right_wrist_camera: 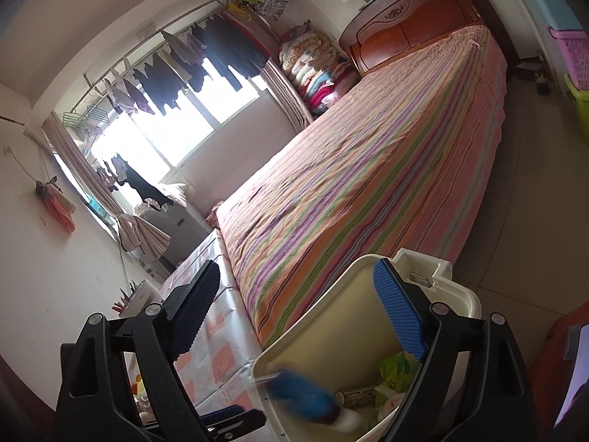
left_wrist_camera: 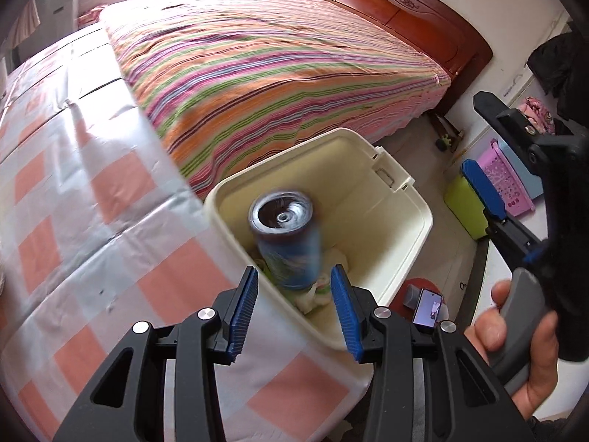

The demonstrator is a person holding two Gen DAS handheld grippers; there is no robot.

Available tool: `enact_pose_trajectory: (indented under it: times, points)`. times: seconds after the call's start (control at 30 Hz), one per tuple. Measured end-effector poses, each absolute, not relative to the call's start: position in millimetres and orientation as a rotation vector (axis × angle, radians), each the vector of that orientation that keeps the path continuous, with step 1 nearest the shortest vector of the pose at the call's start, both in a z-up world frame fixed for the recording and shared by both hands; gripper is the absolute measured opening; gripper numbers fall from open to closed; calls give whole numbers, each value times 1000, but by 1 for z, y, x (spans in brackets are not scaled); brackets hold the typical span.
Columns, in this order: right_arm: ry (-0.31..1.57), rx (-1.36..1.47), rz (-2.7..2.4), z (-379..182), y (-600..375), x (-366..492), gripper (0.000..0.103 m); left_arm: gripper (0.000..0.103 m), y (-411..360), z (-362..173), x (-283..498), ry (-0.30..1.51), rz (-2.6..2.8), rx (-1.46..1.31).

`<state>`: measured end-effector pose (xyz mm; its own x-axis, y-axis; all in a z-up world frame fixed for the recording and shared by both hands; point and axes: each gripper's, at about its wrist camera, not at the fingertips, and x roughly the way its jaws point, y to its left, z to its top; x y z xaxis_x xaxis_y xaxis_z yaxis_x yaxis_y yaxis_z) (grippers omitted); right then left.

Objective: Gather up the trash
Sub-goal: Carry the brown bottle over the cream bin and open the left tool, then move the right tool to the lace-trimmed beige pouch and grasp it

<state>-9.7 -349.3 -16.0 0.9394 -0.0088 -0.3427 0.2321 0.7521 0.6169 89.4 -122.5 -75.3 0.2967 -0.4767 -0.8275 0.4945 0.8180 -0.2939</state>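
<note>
My left gripper (left_wrist_camera: 294,272) points down over the rim of the cream rectangular plastic bin (left_wrist_camera: 423,217), blue ribbed pads a narrow gap apart, gripping nothing. The blue cylindrical drink can (left_wrist_camera: 285,239) sits just past the fingertips: its lower end is level with the pad tips and centred in the gap, clear of both pads, silver end facing the camera. The can is motion-blurred while the pads are sharp, so it is loose, not held. It is inside the bin's outline, over white crumpled paper (left_wrist_camera: 313,294) at the bottom.

My right gripper (left_wrist_camera: 473,130) is at the right edge of the left view, jaws spread wide and empty, my hand (left_wrist_camera: 515,346) wrapped on its grey handle. In its own view the right gripper (right_wrist_camera: 294,276) frames the bin (right_wrist_camera: 331,339) between wide-set pads — the can (right_wrist_camera: 302,397) is a blue smear low in the frame, below the fingers, near the bin's near-left wall. A green packet (right_wrist_camera: 397,368) and other scraps lie on the bin floor to the right of the can.

The bin stands against the corner of the pink-and-grey checked tablecloth (left_wrist_camera: 92,221), near the striped bedspread (left_wrist_camera: 276,73). A phone (left_wrist_camera: 427,305) with a lit screen lies on the floor just right of the bin.
</note>
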Motion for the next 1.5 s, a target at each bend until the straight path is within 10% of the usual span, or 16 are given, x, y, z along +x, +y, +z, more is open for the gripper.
enact_pose_trajectory:
  times: [0.4,0.6,1.5]
  points:
    - [310,715,-108,-14,-350,-13,84,42,-99,-52,84,1007,-576,-92]
    - [333,669,-51,-13,-327,-5,89,72,-52,-32,63,901,-463,-243]
    - [584,168,686,-8,-80,64,89,72,176,-59,-44,837,-43,-432]
